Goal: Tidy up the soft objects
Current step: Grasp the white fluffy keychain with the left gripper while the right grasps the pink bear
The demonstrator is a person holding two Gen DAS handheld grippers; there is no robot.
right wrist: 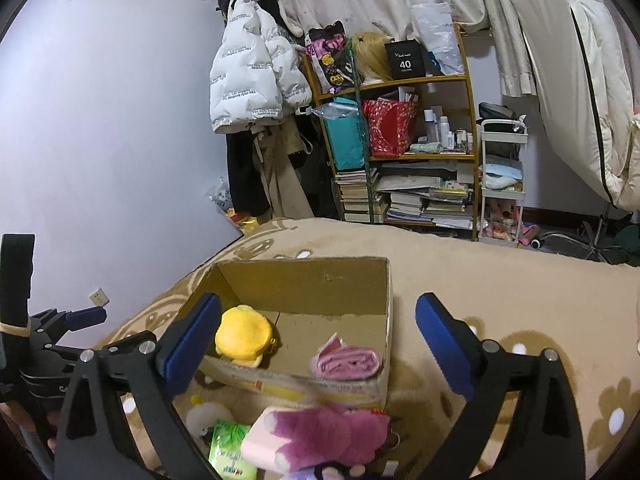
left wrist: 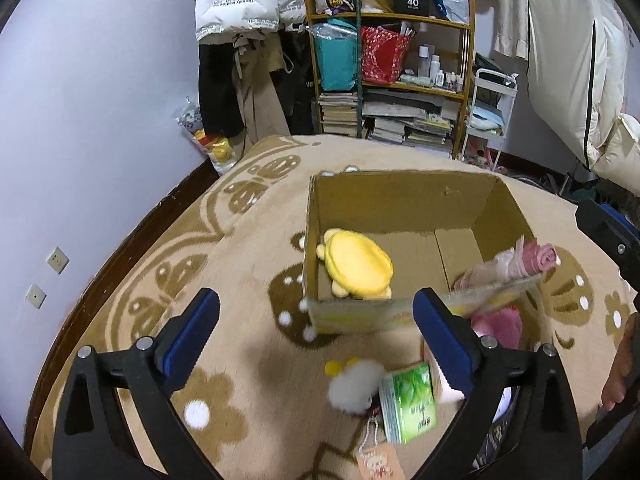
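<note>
Yellow plush (left wrist: 358,266) and rolled pink cloth (right wrist: 347,361) inside cardboard box (left wrist: 400,196); left gripper (left wrist: 316,336), right gripper (right wrist: 320,344) spread, empty.

Lived-in bedroom: hung coats (right wrist: 256,80), crammed bookshelf (right wrist: 404,152).

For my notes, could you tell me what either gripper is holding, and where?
Nothing: the left gripper and right gripper both stand open and empty.

Both views are evenly lit by soft indoor light; no glare is seen. Strong fisheye curvature bends the wall (left wrist: 100,92) and shelf (right wrist: 400,148), and dark vignetting fills the corners. Motion blur smears the near objects; the background is rendered sharp. Faint shadows are cast on the blanket (left wrist: 256,340).
</note>
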